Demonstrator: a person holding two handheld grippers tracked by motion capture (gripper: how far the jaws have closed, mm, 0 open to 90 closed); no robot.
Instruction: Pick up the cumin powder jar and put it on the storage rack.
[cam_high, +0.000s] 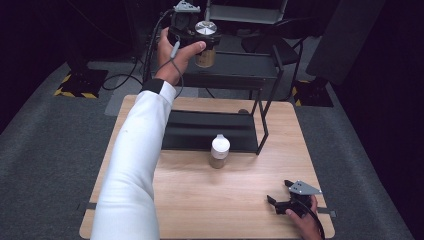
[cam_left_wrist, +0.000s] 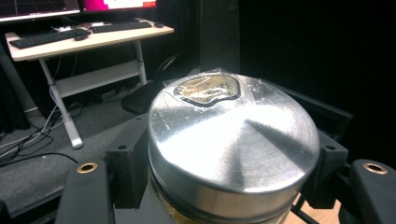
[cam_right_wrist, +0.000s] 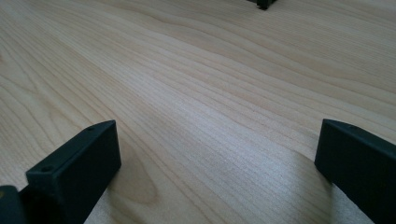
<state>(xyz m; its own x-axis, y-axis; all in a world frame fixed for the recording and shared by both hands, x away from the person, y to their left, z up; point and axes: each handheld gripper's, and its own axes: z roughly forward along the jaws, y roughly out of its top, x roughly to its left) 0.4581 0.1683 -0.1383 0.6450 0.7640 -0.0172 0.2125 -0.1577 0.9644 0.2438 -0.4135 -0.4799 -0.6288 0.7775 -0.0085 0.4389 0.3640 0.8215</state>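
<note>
Gripping one of two jars (cam_high: 205, 49), left claw (cam_high: 192, 36).

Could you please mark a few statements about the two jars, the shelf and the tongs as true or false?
1. The left tongs are shut on a metal-lidded jar. True.
2. That jar stands on the wooden table. False: it is held up above the top tier of the black shelf.
3. A white-lidded jar stands on the table in front of the shelf. True.
4. The right tongs grip the white-lidded jar. False: they are open with nothing between them, near the table's right front corner.
5. The white-lidded jar lies on its side. False: it stands upright.
</note>
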